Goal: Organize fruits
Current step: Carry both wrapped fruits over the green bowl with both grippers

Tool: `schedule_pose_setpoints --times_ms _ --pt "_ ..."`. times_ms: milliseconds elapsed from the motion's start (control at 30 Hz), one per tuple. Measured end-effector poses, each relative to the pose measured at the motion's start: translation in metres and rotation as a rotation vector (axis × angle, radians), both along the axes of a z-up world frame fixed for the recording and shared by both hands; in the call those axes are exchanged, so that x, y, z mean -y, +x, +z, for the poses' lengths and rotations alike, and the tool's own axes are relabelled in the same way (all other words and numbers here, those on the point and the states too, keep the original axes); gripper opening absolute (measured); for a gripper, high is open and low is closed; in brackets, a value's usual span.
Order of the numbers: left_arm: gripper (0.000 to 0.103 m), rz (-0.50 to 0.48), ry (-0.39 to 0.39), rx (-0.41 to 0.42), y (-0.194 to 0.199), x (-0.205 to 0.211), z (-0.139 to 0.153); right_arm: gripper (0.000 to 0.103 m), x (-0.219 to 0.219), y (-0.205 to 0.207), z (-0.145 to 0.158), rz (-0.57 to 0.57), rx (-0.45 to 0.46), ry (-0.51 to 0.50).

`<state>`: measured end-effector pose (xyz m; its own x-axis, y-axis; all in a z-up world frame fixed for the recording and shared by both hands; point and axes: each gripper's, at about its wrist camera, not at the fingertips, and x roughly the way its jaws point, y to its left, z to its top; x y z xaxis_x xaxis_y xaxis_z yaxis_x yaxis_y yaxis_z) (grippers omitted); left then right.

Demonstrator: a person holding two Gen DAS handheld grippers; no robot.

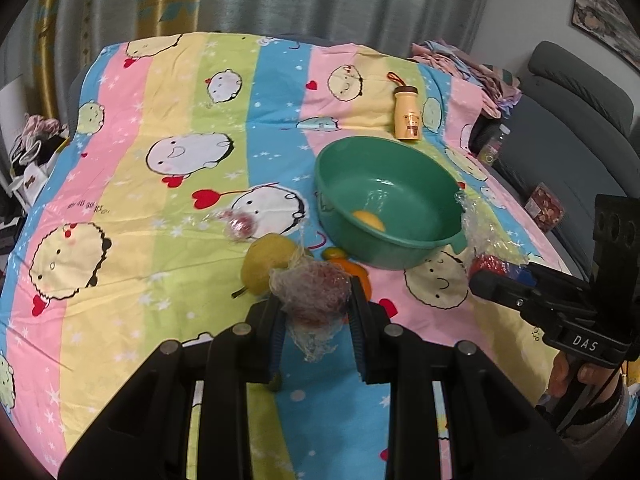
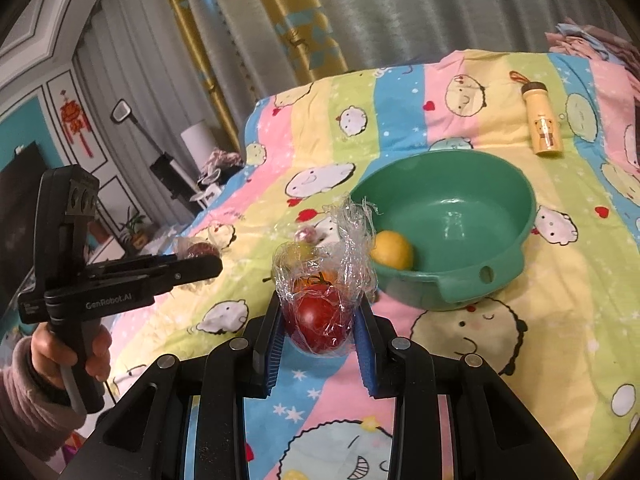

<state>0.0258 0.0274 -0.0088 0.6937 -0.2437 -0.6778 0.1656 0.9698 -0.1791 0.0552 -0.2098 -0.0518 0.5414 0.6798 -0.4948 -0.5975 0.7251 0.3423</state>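
left wrist view: the left gripper (image 1: 316, 312) has its jaws clenched on a dark red fruit in cling film (image 1: 316, 290), held just above a striped cartoon bedsheet (image 1: 168, 184). just beyond it lie a yellow pear (image 1: 266, 262) and an orange fruit (image 1: 356, 272), touching or nearly so. farther off to the left sits a small wrapped pink fruit (image 1: 240, 224). to the right and farther away stands a green basin (image 1: 390, 204) with one lemon (image 1: 370, 219) in it. a small yellow bottle (image 1: 407, 113) lies beyond the basin. at the right edge the right gripper (image 1: 490, 276) comes in sideways, clamped on a red wrapped fruit.

right wrist view: the right gripper (image 2: 320, 316) grips a red apple in cling film (image 2: 318, 318), loose film standing up above it. the basin (image 2: 516, 248) is just beyond and to the right, the lemon (image 2: 392, 249) resting against its near left wall. the left gripper (image 2: 200, 266) shows at the left with its wrapped fruit.

judgement: both grippers are loaded and the step in hand is carrying fruit to the basin. the next move calls for lifting the apple over the near rim, then letting go low so it doesn't roll, watching that the film doesn't cling to the pads.
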Motion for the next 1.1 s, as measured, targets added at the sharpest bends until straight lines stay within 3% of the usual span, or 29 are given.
schedule_pose_setpoints --times_ms 633,1100 --pt "0.028 -0.072 0.033 0.020 0.034 0.045 0.013 0.034 0.029 0.026 0.005 -0.060 0.041 0.064" --pt "0.028 -0.110 0.029 0.026 0.087 0.066 0.015 0.034 0.040 0.077 0.012 -0.132 0.073 0.077"
